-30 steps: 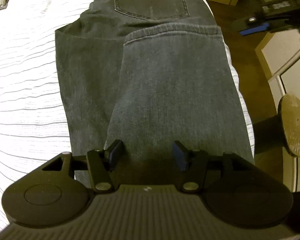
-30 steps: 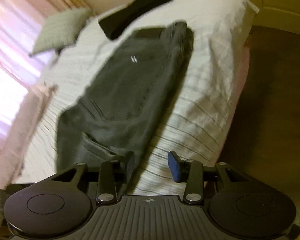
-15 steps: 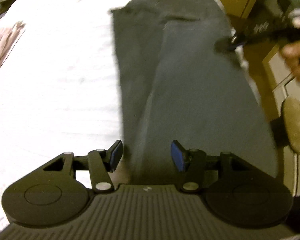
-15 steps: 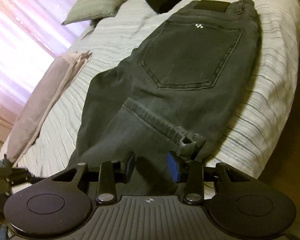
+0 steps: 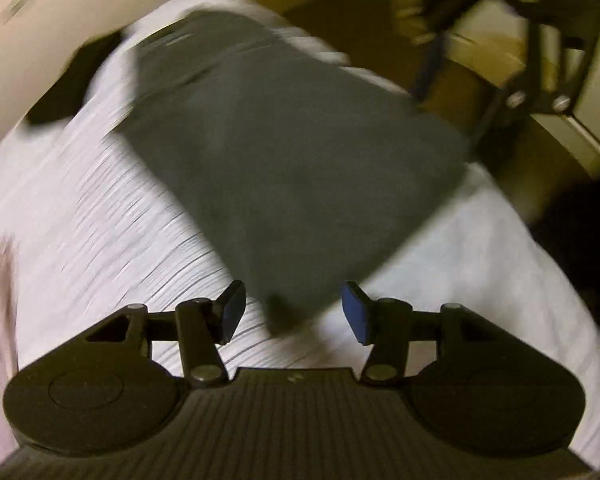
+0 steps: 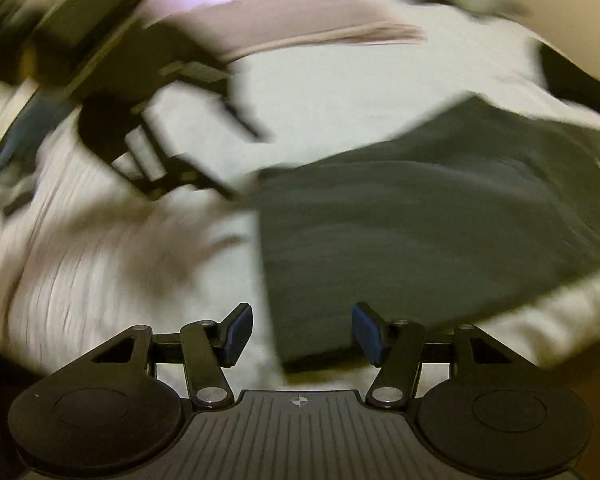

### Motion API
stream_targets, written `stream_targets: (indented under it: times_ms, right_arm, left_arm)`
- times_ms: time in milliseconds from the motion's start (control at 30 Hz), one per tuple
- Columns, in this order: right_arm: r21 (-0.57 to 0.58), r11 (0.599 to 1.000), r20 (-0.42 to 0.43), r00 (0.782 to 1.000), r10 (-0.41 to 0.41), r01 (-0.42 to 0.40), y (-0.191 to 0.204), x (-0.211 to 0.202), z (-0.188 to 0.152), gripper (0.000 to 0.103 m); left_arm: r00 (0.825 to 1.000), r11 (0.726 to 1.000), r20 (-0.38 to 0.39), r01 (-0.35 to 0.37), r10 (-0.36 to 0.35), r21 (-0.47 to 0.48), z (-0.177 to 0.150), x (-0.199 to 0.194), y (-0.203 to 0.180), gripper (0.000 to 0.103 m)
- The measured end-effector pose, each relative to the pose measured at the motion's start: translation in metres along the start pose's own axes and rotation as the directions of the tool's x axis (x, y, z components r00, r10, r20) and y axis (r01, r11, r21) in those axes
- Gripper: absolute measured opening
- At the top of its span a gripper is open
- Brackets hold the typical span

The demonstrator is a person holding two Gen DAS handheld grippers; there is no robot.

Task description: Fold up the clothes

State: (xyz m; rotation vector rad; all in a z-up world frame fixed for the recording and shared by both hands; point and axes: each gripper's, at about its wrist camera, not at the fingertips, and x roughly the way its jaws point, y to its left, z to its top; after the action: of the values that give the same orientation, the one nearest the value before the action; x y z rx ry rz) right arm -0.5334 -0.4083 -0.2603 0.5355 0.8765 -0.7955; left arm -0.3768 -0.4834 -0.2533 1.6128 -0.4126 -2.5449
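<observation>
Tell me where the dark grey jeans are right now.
The folded dark grey jeans lie on the white striped bedspread, just ahead of the open left hand-held gripper; in the right wrist view they sit right of centre.

Jeans (image 5: 300, 168) motion-blurred; folds, seams unreadable.

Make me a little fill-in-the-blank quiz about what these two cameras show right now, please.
1. The dark grey jeans lie on a bed with a striped ____ cover.
2. The left gripper has its jaws ____, with nothing between them.
3. The pads of the right gripper are coloured ____.
4. In the right wrist view, the jeans lie to the ____ of the other gripper.

Missing words: white; open; blue; right
</observation>
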Motion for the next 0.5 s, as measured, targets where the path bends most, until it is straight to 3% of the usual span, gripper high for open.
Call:
stream_targets:
  times_ms: [133,267,500]
  right_arm:
    - [0.007,0.999,-0.041,0.998,-0.043,0.043,0.0,0.019,-0.011,0.059]
    - [0.007,0.996,-0.082,0.993,-0.088,0.089,0.0,0.037,-0.022,0.059]
    - [-0.177,0.957,-0.051,0.969,-0.243,0.23,0.036,0.049,-0.03,0.059]
  left_arm:
    - [1.0,0.99,-0.011,0.031,-0.029,0.14,-0.003,0.023,-0.022,0.049]
    - [1.0,0.977,0.004,-0.006,0.005,0.212,-0.004,0.034,-0.026,0.049]
    - [0.998,0.933,0.034,-0.065,0.057,0.353,-0.009,0.051,-0.032,0.049]
